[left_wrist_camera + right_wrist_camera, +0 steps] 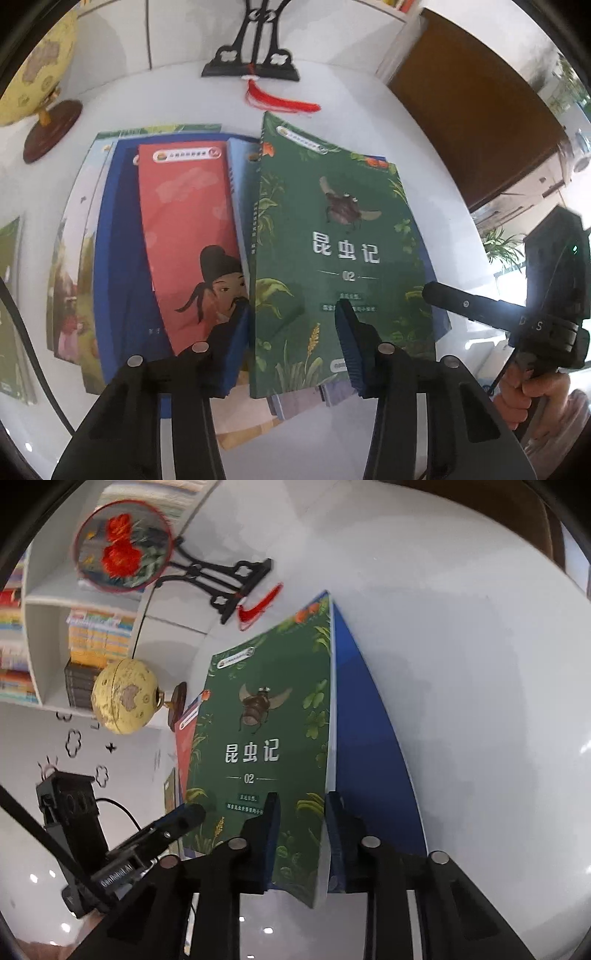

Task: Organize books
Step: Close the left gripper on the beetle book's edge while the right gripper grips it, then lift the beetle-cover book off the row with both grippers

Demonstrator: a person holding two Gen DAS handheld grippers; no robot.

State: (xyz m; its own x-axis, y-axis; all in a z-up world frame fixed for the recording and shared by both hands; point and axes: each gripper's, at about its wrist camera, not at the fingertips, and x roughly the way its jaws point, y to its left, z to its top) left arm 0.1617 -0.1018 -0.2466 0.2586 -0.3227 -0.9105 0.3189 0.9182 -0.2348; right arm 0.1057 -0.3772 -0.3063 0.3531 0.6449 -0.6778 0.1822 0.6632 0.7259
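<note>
Tongs first, left-wrist view: L gripper is part-spread over the lower end of the green book. One pad sits at the spine and the other over the cover. Can't tell whether they press, so no sure grip. The book lies top of a loose pile on the white table, askew, overlapping a red book and a blue one. R gripper comes in from the right, its tip at the book's far long edge. A hand holds its grip.

Right-wrist view: R gripper is pinched on the green book's open edge, near the bottom corner, one pad on the cover and one under the pages. That side looks tipped up off the blue book. L gripper's tip shows at the spine-side edge.

Handling, my read: thin paperback, light, but floppy, w/ a glossy cover, so prob. slick under the pads. Held by one corner of the open edge, pages may fan or sag & the cover could crease. Better hold is near the spine, mid-length, where it's stiffest. Two-point support, spine plus open edge, should keep it flat. Not fragile, so firm pressure is OK.
</note>
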